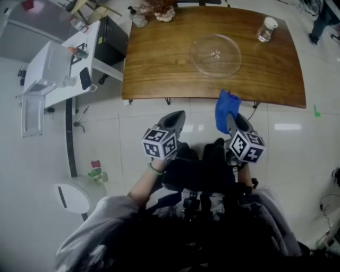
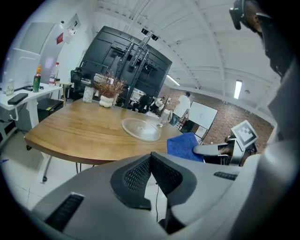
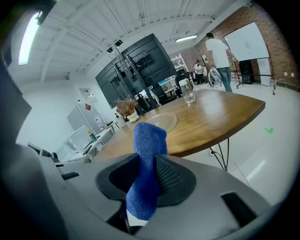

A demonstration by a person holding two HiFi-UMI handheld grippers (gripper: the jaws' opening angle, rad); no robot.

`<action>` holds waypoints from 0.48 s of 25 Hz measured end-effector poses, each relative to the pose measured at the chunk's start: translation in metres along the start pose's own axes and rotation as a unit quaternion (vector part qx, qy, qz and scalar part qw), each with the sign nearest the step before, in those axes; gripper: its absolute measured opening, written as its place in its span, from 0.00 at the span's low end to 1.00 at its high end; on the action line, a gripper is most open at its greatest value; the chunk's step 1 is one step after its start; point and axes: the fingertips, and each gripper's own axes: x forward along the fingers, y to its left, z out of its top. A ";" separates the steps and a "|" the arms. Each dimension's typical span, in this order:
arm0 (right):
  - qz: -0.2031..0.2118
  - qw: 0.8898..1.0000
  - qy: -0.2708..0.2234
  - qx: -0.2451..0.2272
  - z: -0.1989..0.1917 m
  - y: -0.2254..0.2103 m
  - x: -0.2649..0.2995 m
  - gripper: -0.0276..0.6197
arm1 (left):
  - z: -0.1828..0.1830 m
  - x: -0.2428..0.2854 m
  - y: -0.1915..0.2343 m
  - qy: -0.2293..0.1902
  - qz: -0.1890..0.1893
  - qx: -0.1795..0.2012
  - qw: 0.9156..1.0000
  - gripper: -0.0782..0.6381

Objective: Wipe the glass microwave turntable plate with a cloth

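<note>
The clear glass turntable plate (image 1: 215, 54) lies flat on the wooden table (image 1: 159, 64), right of its middle; it also shows as the plate (image 2: 140, 129) and plate (image 3: 161, 122). My right gripper (image 1: 229, 118) is shut on a blue cloth (image 1: 226, 109), which sticks up between its jaws as the cloth (image 3: 147, 168) and is seen from the left as the cloth (image 2: 185, 146). My left gripper (image 1: 175, 121) is shut with nothing in it, its pads (image 2: 140, 176) pressed together. Both grippers hang over the floor, short of the table's near edge.
A glass jar (image 1: 266, 29) stands at the table's far right, a vase of dried flowers (image 1: 159, 9) and a small bottle (image 1: 138, 17) at its far edge. A white desk (image 1: 58, 64) and a black cabinet (image 1: 109, 40) stand left. People stand far off (image 3: 218, 54).
</note>
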 end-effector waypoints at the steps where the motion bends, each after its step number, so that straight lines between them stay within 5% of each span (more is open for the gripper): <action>1: 0.000 1.000 0.009 -0.003 -0.007 0.007 0.001 0.23 | 0.001 -0.004 0.004 -0.004 -0.002 -0.001 1.000 0.10; 12: -0.027 0.999 -0.002 -0.023 -0.032 0.060 0.004 0.23 | 0.004 -0.033 0.029 -0.026 -0.056 0.024 0.998 0.10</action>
